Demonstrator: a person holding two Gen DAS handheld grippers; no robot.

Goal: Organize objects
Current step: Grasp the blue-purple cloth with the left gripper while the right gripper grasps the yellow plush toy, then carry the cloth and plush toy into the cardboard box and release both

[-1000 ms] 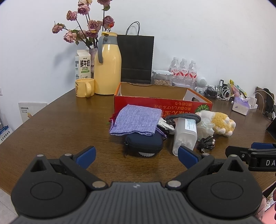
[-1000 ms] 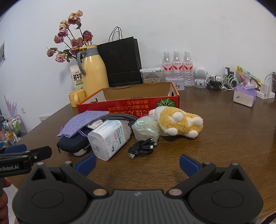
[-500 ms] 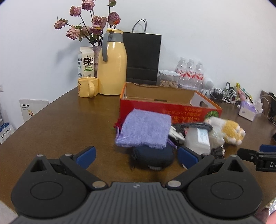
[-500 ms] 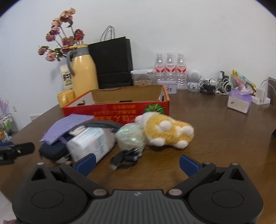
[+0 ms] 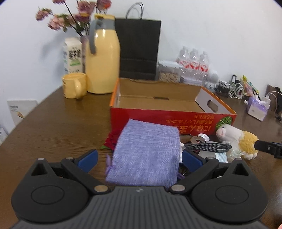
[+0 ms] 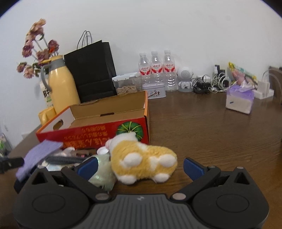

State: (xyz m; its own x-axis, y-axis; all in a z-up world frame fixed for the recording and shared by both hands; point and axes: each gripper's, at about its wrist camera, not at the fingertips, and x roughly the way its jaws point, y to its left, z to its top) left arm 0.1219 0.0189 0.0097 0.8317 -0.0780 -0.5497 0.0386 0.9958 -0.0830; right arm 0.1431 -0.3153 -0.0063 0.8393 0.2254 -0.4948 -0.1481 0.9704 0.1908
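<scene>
- Left gripper, jaws spread wide, frames one purple cloth before the red box.
- Right gripper, jaws likewise apart, frames one plush toy.
- Bare bench stretches right; three bottles line the wall.

Even, bright indoor light, soft shadows on the white wall; both fisheye views bend and darken toward the corners, and the flowers at eleven o'clock smear with blur.
</scene>
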